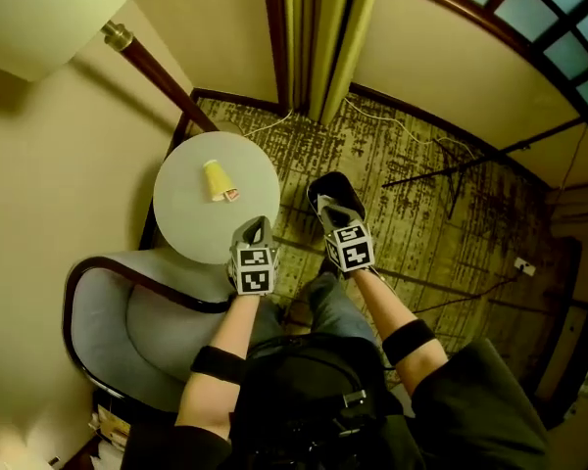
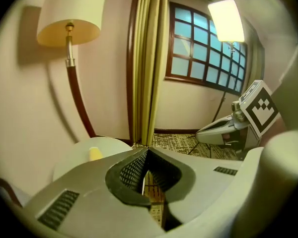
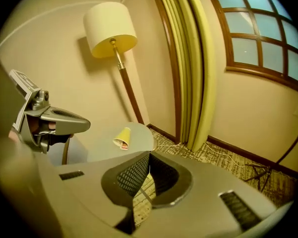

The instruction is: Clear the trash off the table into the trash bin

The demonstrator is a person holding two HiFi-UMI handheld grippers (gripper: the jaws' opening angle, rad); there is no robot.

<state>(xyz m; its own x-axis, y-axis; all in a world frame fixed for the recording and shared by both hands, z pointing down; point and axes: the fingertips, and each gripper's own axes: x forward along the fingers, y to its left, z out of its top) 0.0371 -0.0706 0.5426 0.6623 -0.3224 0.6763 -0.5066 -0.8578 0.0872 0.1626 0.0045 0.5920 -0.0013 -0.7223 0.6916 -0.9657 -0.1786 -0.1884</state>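
Though empty, jaws together, left gripper (image 1: 257,225) and right gripper (image 1: 327,186) by round table (image 1: 188,218) (yellow cup (image 1: 216,179) sideways), armchair (image 1: 127,313), floor lamp (image 1: 153,68).

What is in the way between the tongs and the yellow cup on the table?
Nothing visible. The cup lies on its side on the table, with open tabletop on the near side. The left tongs and right tongs are shut, empty and apart from it. No bin shows.
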